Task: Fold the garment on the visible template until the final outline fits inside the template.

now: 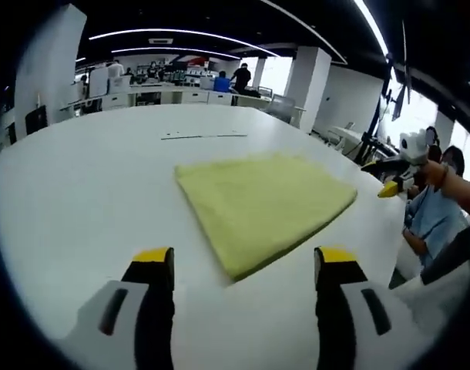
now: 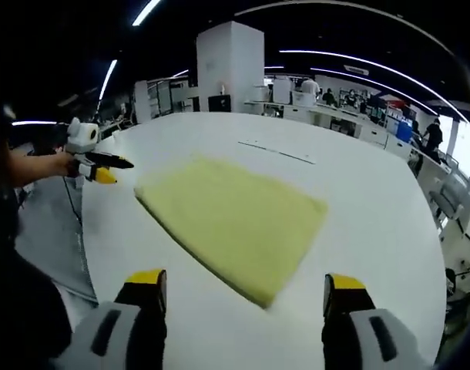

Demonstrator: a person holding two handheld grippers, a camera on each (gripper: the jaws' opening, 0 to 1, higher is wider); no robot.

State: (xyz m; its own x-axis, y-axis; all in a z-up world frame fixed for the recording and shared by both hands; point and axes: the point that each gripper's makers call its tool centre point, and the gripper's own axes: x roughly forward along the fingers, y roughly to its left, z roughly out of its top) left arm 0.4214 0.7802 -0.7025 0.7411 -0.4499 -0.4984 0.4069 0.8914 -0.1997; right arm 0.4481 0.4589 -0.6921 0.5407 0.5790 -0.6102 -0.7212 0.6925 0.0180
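Note:
A yellow-green garment [image 1: 262,204] lies folded into a flat four-sided shape on the white table [image 1: 81,193]. My left gripper [image 1: 246,270] is open just short of the garment's near corner, with nothing between its jaws. My right gripper [image 1: 393,185] hovers off the garment's right corner, held by a hand. In the right gripper view the same garment [image 2: 235,220] lies ahead of my open right gripper [image 2: 246,289], whose jaws are empty. The left gripper [image 2: 96,166] hangs near the table's left edge. Thin template lines [image 1: 204,136] [image 2: 277,152] mark the table beyond the garment.
A person in a blue top [image 1: 431,216] sits by the table's right edge. White pillars [image 2: 229,65] and office desks [image 1: 166,94] with people stand far behind. The table edge [image 2: 85,247] curves close on the left of the right gripper view.

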